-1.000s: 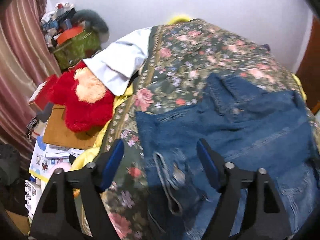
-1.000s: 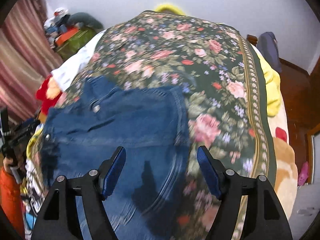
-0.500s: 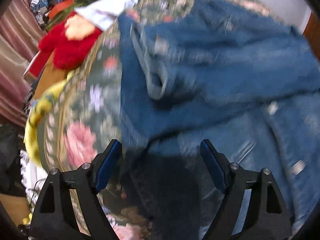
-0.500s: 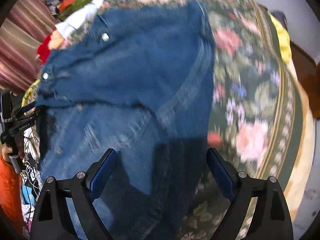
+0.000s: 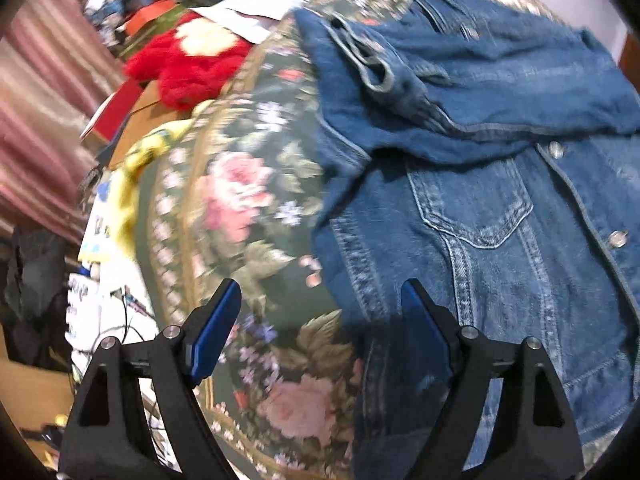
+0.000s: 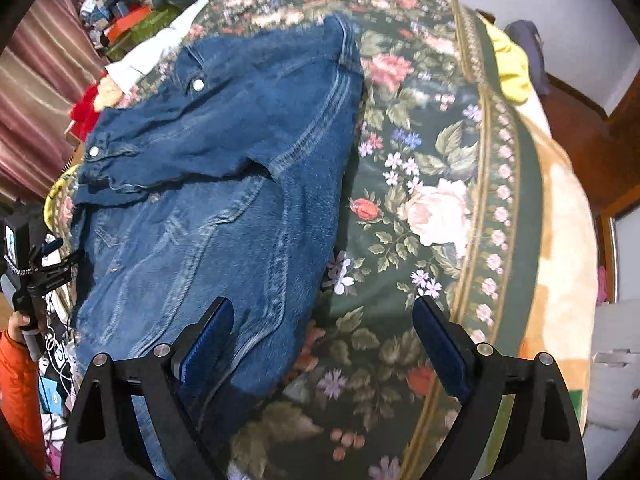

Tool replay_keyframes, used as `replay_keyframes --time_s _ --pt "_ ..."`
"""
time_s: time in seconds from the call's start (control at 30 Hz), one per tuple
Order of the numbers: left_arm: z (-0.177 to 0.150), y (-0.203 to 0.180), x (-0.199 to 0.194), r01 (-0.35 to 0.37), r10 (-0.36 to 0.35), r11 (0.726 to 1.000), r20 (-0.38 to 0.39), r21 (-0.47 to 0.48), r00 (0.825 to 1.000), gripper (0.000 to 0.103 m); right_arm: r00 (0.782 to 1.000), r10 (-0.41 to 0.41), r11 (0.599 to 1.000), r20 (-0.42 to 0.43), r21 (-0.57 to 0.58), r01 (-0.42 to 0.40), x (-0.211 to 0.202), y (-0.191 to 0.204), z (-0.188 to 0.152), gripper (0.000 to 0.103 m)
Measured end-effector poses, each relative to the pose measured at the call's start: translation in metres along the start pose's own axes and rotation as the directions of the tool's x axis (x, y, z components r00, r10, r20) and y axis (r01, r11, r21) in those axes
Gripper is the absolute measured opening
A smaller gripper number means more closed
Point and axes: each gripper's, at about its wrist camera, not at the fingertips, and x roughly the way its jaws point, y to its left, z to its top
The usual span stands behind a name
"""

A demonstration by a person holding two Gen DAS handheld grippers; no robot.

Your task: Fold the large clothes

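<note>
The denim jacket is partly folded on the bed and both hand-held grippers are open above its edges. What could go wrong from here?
1. The left hand-held gripper straddles the denim jacket edge and the floral bedspread; it may pinch both.
2. The right hand-held gripper has only one finger over denim, so it may take a thin hem that slips.
3. The folded-over sleeve lies loose and could slide off when lifted.

You are looking at a blue denim jacket (image 5: 500,208) with paler stitching and silver snaps, lying on a dark green bedspread (image 5: 248,200) that is showing pink roses, small lilac flowers and a tan border band. Blue pads (image 5: 216,328) are lining the black fingers of your left gripper (image 5: 320,332). A red and cream plush toy (image 5: 188,60) is sitting beside maroon striped curtains (image 5: 44,92). A yellow cloth (image 6: 508,64) is edging the far side.
</note>
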Motion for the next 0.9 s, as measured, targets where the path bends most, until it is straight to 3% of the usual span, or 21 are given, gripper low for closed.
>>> replay_keyframes --time_s 0.1,0.23,0.4,0.53,0.63,0.7,0.77,0.83,0.9 --pt "-0.007 0.017 -0.015 0.028 -0.027 0.997 0.022 -0.078 0.999 0.082 0.999 0.018 1.000 0.034 0.002 -0.018 -0.014 0.005 -0.003 0.090" --pt "-0.019 0.035 -0.021 0.126 -0.126 0.976 0.010 -0.180 0.992 0.082 0.995 0.080 0.996 0.060 0.028 -0.082 -0.027 0.014 -0.011 0.090" --pt "-0.043 0.031 -0.010 0.188 -0.202 0.954 -0.037 -0.233 0.979 0.082 0.986 0.169 0.982 0.012 0.084 -0.170 -0.016 0.023 -0.024 0.090" --pt "-0.063 0.028 0.004 0.264 -0.299 0.919 -0.080 -0.293 0.951 0.082 0.979 0.200 0.977 -0.025 0.086 -0.197 -0.006 0.031 -0.037 0.090" --pt "-0.075 0.017 0.017 0.317 -0.370 0.894 -0.119 -0.318 0.922 0.082 0.981 0.195 0.979 -0.009 0.056 -0.195 -0.009 0.039 -0.044 0.090" --pt "-0.083 0.011 0.023 0.331 -0.392 0.881 -0.130 -0.337 0.911 0.082 0.977 0.212 0.976 -0.002 0.053 -0.212 -0.011 0.041 -0.047 0.084" --pt "-0.087 0.005 0.024 0.334 -0.396 0.876 -0.123 -0.346 0.910 0.082 0.973 0.229 0.972 0.003 0.045 -0.229 -0.013 0.044 -0.049 0.070" --pt "-0.087 0.000 0.021 0.342 -0.399 0.877 -0.118 -0.338 0.909 0.074 0.972 0.236 0.971 0.006 0.036 -0.236 -0.013 0.046 -0.051 0.060" --pt "-0.087 -0.006 0.019 0.379 -0.435 0.864 -0.112 -0.332 0.893 0.057 0.971 0.239 0.970 0.011 0.032 -0.240 -0.013 0.047 -0.052 0.050"
